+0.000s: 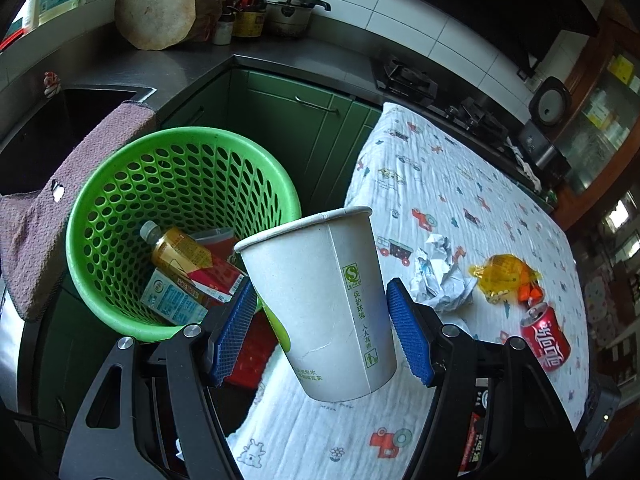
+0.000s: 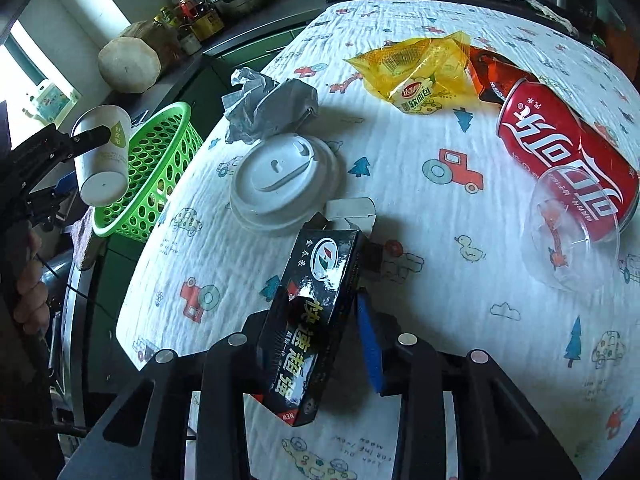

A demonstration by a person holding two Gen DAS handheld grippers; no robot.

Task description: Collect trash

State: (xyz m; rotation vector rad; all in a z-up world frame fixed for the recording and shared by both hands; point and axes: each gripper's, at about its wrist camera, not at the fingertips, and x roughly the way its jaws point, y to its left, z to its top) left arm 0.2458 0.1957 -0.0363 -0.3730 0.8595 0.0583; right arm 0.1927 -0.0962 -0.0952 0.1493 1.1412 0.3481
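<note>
Gripped black carton (image 2: 316, 320) in right tool (image 2: 320, 344), lifted off tabletop (image 2: 480, 280) beside white lid (image 2: 286, 186). Clamped paper cup (image 1: 320, 300) in left tool (image 1: 322, 328), beside green basket (image 1: 120, 184).

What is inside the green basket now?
In the green basket lie a plastic bottle, a red carton and a blue-white carton. The paper cup hides the rest.

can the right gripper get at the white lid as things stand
Probably not yet: the right gripper is already shut on the black box. The white lid lies uncovered just beyond it, so only its load blocks it.
</note>
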